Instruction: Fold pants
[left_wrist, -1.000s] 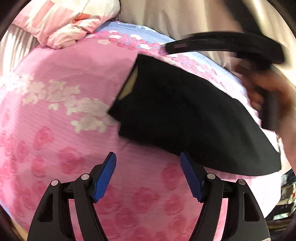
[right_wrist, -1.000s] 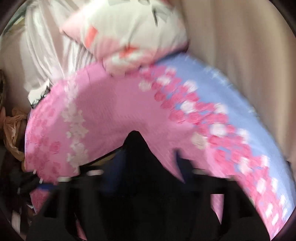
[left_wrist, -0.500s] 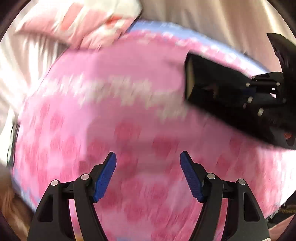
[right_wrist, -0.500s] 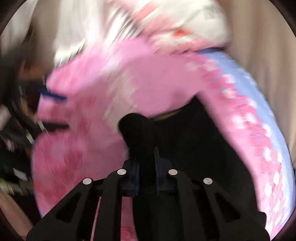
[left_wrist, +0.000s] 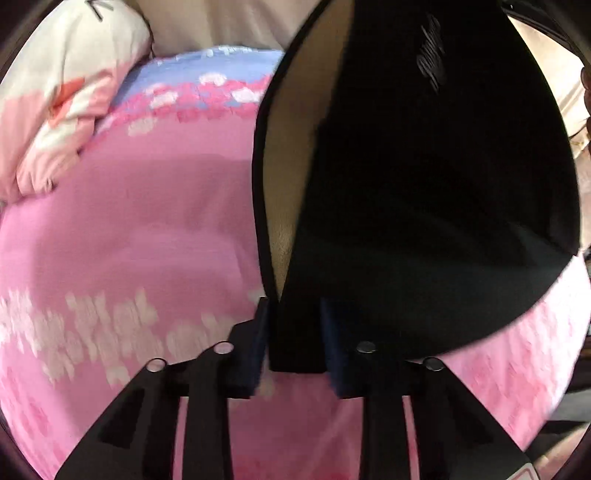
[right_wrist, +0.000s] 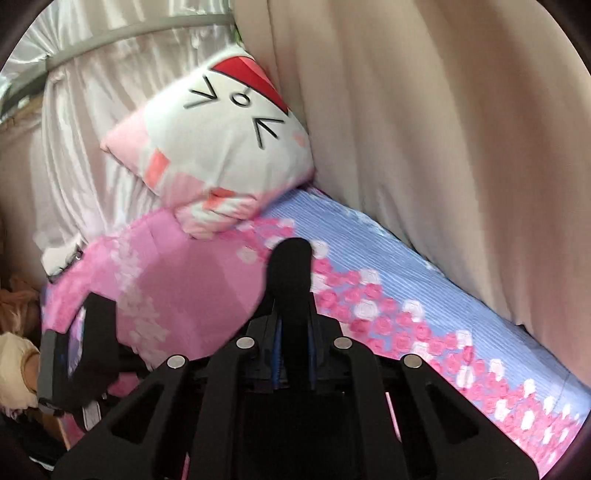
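Note:
The black pants (left_wrist: 424, 192) hang lifted above the pink flowered bed (left_wrist: 129, 240), with a tan lining showing along their left edge. My left gripper (left_wrist: 295, 339) is shut on the lower edge of the pants. My right gripper (right_wrist: 293, 332) is shut on another bunched part of the pants (right_wrist: 290, 273), which sticks up between its blue pads. In the right wrist view the left gripper's body (right_wrist: 88, 354) shows at the lower left.
A white and pink cushion with a cartoon face (right_wrist: 221, 147) lies at the head of the bed. Beige curtains (right_wrist: 443, 129) hang along the bed's far side. The sheet turns blue (right_wrist: 369, 251) near the curtain.
My left gripper was open above the bed and has closed on the pants' edge. Both grippers have raised the pants off the bed; they had lain flat.

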